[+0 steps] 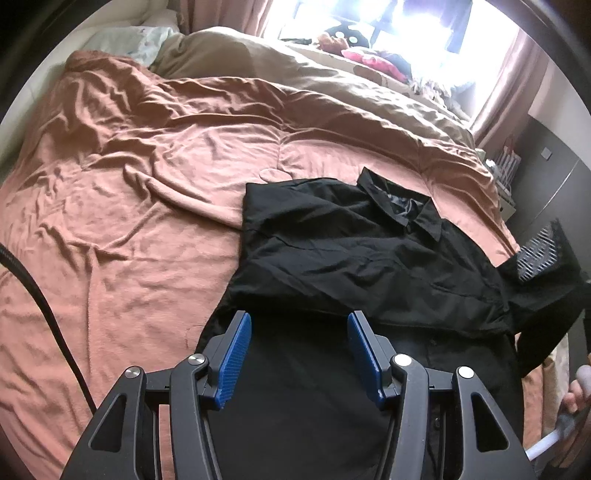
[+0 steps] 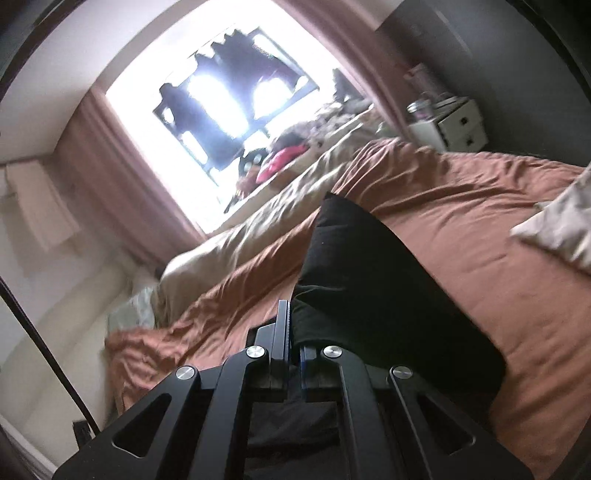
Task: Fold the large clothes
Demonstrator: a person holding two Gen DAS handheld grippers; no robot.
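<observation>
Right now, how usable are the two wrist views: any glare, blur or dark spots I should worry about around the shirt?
Left wrist view: sharp, the window blown out to white, and the black shirt keeps its collar and folds readable. Right wrist view: tilted and motion-smeared, the window glaring, the shirt one featureless black patch at the shut right gripper; fisheye bends both edges.

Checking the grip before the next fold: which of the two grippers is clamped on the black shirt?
The right gripper: its fingers are shut on black shirt cloth. The left gripper hangs open above the shirt, gripping nothing.
</observation>
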